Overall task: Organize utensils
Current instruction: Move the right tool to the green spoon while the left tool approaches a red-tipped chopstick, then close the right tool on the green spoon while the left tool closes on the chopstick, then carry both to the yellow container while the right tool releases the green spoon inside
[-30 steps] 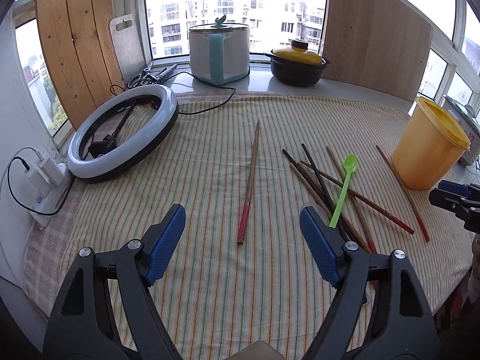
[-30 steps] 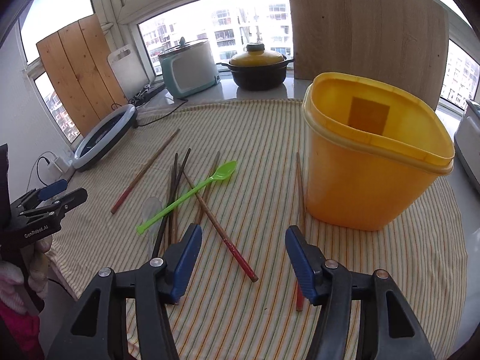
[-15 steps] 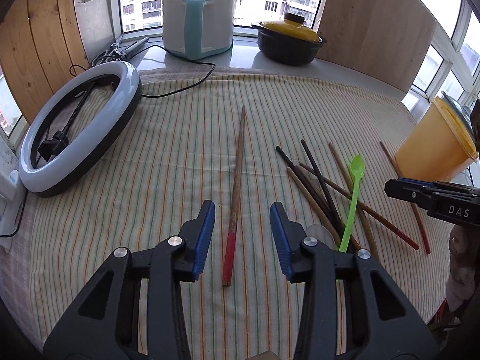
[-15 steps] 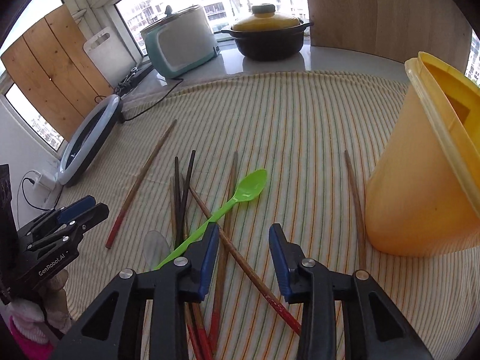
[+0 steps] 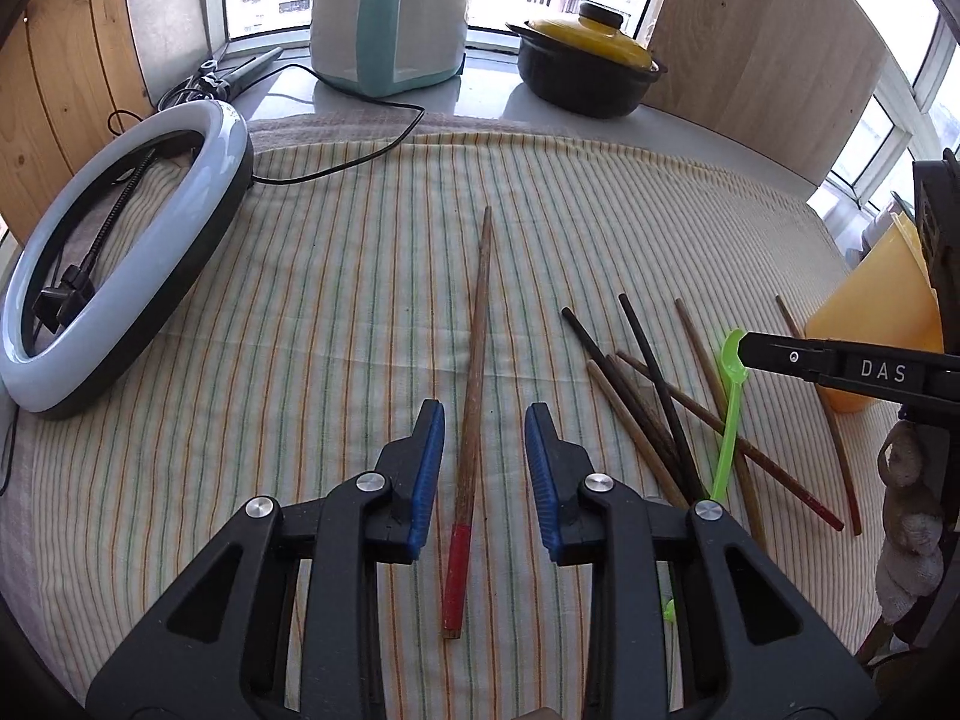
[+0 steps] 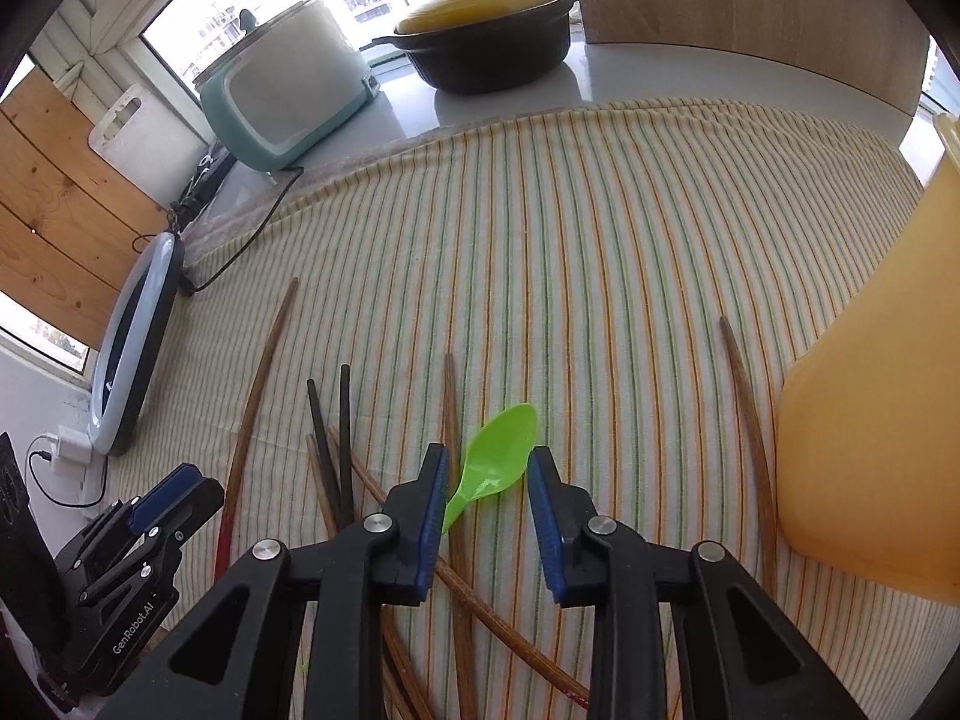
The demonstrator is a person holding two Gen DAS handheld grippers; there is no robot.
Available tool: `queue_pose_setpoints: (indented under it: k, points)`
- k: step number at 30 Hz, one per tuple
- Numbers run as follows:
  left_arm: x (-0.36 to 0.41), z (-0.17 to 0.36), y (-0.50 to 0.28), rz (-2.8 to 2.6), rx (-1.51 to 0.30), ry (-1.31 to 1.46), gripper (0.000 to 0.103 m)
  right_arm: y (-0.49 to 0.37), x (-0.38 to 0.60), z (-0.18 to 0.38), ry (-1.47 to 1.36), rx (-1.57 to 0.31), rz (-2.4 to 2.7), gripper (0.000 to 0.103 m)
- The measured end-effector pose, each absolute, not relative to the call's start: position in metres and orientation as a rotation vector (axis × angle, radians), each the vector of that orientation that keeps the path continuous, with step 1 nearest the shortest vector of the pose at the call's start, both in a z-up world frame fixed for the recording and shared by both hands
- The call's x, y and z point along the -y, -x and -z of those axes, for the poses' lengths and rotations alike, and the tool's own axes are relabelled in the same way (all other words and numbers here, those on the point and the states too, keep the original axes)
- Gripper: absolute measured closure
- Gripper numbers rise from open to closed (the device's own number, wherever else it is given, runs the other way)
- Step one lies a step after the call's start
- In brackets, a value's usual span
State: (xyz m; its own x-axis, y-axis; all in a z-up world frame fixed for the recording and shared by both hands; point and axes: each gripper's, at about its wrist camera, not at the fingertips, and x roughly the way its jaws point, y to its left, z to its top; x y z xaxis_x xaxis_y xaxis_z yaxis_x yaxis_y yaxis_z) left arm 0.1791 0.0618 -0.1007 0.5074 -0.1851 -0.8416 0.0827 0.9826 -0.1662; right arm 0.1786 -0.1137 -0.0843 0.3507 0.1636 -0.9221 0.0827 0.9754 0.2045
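A long wooden chopstick with a red end (image 5: 474, 396) lies alone on the striped cloth. My left gripper (image 5: 485, 420) straddles it; its jaws are closing and the blue pads stand clear of the stick. My right gripper (image 6: 489, 462) hangs over the bowl of a green plastic spoon (image 6: 501, 450), which lies on a pile of dark and brown chopsticks (image 6: 336, 450). Its jaws are closing too, and the pads are not pressing on the spoon. A yellow tub (image 6: 870, 450) stands at the right. The left wrist view shows the spoon (image 5: 729, 414), the pile (image 5: 654, 396) and the right gripper's arm over them.
A ring light (image 5: 120, 252) lies at the far left with a cable running to the back. A white and teal rice cooker (image 5: 390, 12) and a black pot with a yellow lid (image 5: 588, 78) stand on the sill. One chopstick (image 6: 750, 420) lies beside the tub.
Both grippers came down and forward toward the cloth and their jaws narrowed a lot. The left now brackets the red-ended chopstick, the right the green spoon's bowl.
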Motion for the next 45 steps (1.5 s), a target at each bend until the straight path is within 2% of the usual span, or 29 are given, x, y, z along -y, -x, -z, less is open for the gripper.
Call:
queue_pose_setpoints:
  k: [9, 17, 20, 28, 30, 32, 45]
  points:
    - [-0.058, 0.105, -0.196, 0.188, -1.048, 0.114, 0.076, -0.187, 0.121, 0.098, -0.291, -1.232, -0.024, 0.076]
    - [-0.058, 0.113, -0.213, 0.193, -1.079, 0.131, 0.079, -0.189, 0.124, 0.104, -0.307, -1.233, -0.009, 0.097]
    - [-0.059, 0.114, -0.219, 0.184, -1.087, 0.131, 0.079, -0.190, 0.123, 0.105, -0.300, -1.231, -0.012, 0.100]
    - [-0.057, 0.118, -0.238, 0.173, -1.121, 0.111, 0.080, -0.192, 0.123, 0.101, -0.323, -1.226, -0.042, 0.103]
    - [-0.055, 0.122, -0.241, 0.171, -1.133, 0.099, 0.096, -0.191, 0.124, 0.097, -0.326, -1.217, -0.053, 0.103]
    - [-0.055, 0.126, -0.242, 0.164, -1.134, 0.094, 0.098, -0.190, 0.124, 0.093, -0.319, -1.206, -0.060, 0.103]
    - [-0.069, 0.110, -0.231, 0.202, -1.080, 0.181, 0.099, -0.180, 0.117, 0.068, -0.283, -1.142, -0.104, 0.103]
